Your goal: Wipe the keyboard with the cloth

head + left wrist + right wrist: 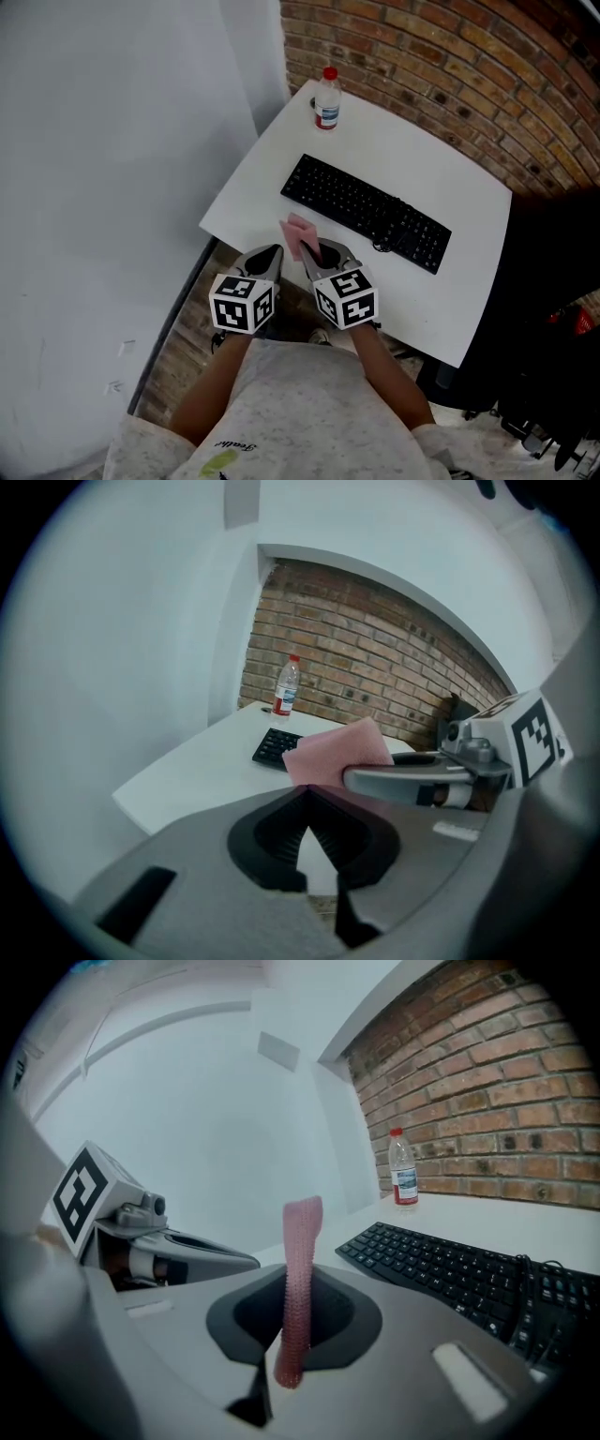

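A black keyboard (366, 212) lies slantwise across the middle of the white table (450, 150). My right gripper (314, 251) hovers at the table's near edge, just short of the keyboard's left end, shut on a pink cloth (300, 234). In the right gripper view the cloth (300, 1241) stands up edge-on between the jaws, with the keyboard (450, 1265) ahead to the right. My left gripper (267, 258) is close beside it on the left, over the table's edge, shut with nothing in it. The left gripper view shows the cloth (337, 752) in front of the keyboard (275, 748).
A clear water bottle with a red cap (327, 98) stands at the table's far corner, against the brick wall (450, 56). A white wall (112, 187) runs along the left. Dark furniture (553, 309) crowds the table's right side. Wooden floor (178, 347) shows below the grippers.
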{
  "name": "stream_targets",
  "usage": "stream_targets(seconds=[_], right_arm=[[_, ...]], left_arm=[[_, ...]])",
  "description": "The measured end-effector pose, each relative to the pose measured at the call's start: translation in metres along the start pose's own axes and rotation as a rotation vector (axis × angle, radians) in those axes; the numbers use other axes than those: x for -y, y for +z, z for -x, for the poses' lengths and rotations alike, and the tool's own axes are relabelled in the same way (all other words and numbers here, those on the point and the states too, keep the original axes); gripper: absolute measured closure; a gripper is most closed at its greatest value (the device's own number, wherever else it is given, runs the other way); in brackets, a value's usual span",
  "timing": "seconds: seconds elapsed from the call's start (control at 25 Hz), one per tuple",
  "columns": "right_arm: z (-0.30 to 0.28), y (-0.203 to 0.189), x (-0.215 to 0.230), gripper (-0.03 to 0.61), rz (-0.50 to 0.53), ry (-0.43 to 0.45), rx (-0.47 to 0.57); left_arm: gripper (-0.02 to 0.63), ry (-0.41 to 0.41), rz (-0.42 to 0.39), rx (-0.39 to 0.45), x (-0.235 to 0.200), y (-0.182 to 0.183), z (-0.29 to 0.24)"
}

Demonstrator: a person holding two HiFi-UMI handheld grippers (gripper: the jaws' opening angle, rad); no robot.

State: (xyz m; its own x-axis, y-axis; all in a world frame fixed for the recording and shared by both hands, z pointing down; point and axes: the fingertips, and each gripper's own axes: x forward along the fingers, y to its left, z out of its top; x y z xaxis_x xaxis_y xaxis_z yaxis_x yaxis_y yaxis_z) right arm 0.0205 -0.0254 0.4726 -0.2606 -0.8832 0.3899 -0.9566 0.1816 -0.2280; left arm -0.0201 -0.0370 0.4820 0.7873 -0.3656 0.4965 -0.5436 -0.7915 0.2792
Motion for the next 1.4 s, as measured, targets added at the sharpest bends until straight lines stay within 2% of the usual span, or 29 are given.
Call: stream_targets(seconds=[0.4,0.76,1.04,1.4], right_arm=[[-0.069,0.004,0.015,0.555,-0.03,-0.09,-0.064],[-0.115,-0.002,0.031,0.555,-0.028,-0.194,-0.135],[-0.129,-0.009,0.04,0.555,-0.056,-0.282,-0.192],[-0.132,-0.014,0.05,0.555,-0.133,-0.39,-0.197]], left_arm=[[0.621,-0.084,-0.023,-0.049,-0.064,0.032,-0.034],[0.621,-0.185,-0.053,-0.089,-0.098,0.052,-0.065],[0.621,-0.294,-0.102,-0.134,-0.098,0.065,-0.085],[0.621,-0.409,-0.161,-0.182,-0.092,0.067,-0.099]])
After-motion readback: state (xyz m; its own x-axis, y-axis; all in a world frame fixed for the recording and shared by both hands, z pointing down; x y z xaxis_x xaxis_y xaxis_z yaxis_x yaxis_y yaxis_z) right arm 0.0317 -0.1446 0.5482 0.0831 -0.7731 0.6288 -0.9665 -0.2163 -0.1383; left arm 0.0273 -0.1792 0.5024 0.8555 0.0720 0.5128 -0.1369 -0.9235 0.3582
